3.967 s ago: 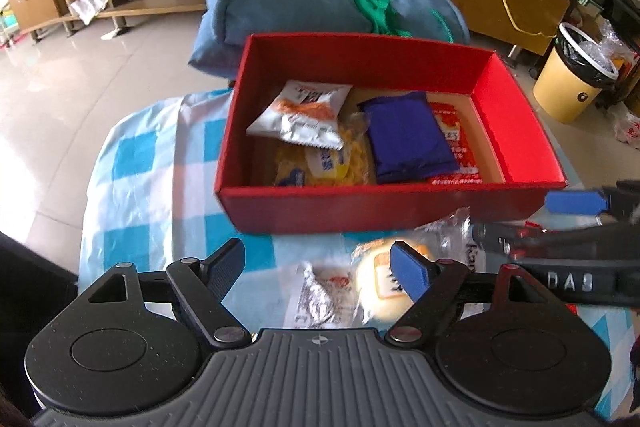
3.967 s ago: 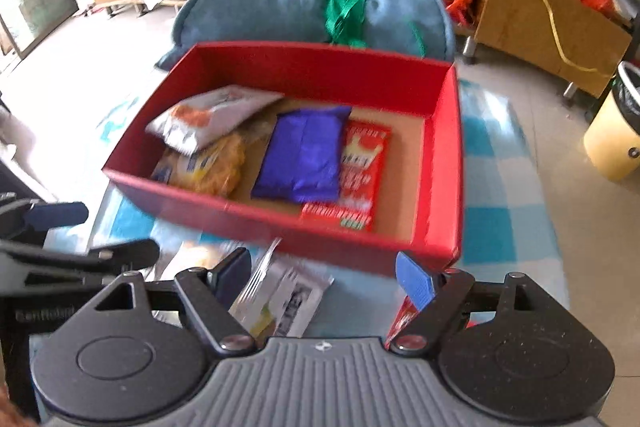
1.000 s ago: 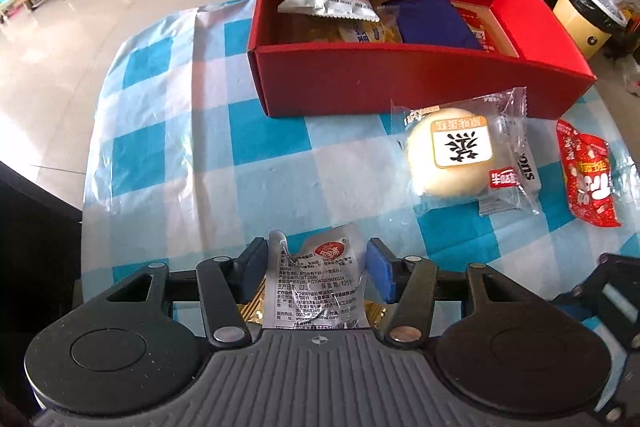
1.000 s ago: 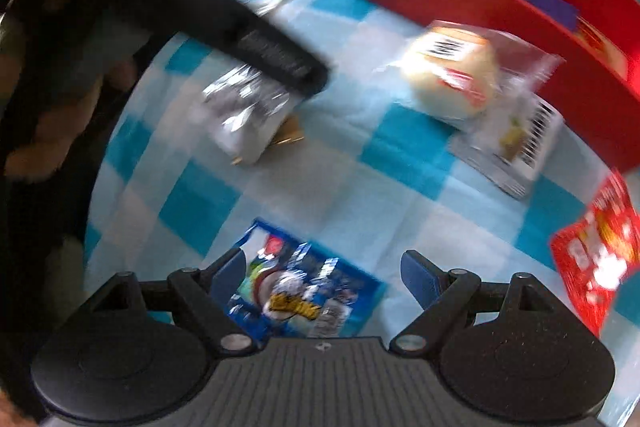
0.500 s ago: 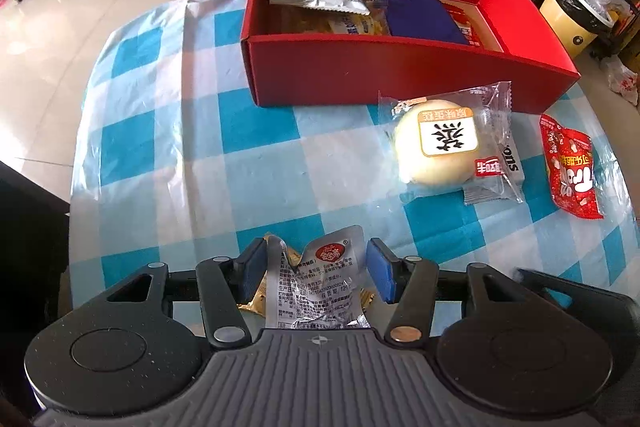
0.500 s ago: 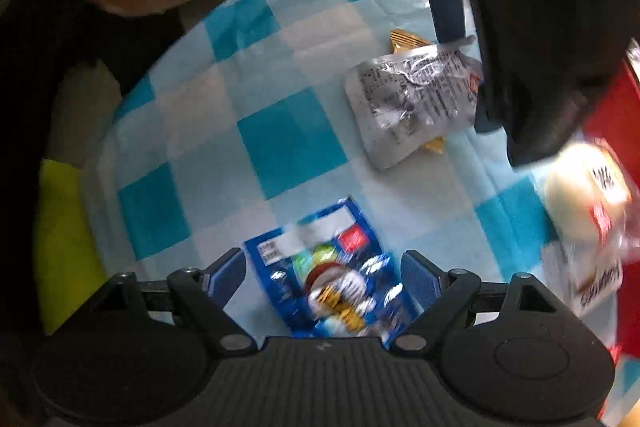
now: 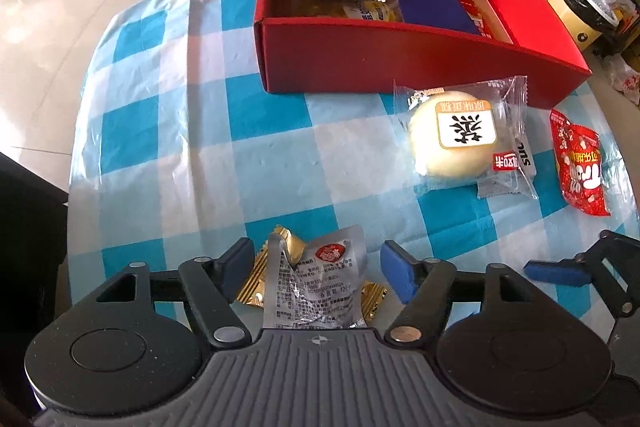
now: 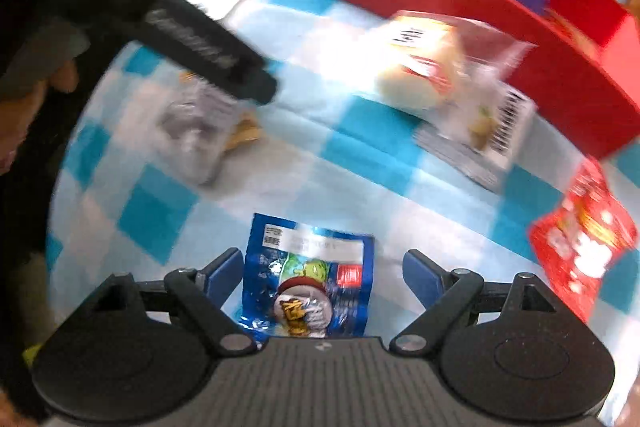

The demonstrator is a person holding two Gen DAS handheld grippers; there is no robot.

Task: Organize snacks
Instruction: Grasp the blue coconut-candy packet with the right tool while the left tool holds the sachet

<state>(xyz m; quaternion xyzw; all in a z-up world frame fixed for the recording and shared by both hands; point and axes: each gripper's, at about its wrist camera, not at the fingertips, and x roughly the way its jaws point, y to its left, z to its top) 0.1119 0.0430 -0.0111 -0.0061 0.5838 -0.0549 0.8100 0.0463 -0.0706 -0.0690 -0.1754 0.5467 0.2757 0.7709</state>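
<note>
left wrist view: your left claw (image 7: 316,273) is opening, pads clear of the silver packet (image 7: 316,287) lying between them on the bench (image 7: 168,163). ahead, the red box (image 7: 400,55) already holds several snacks; the bun (image 7: 460,135) and red packet (image 7: 580,163) wait ahead to the right.

right wrist view: your right claw (image 8: 320,277) stands apart around the blue packet (image 8: 308,279), not gripping it. by my count, four snacks remain outside.

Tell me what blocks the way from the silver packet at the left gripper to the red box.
Nothing visible does. The silver packet lies between the opening jaws of the left hand-held gripper; only bare checked cloth separates it from the red box.
</note>
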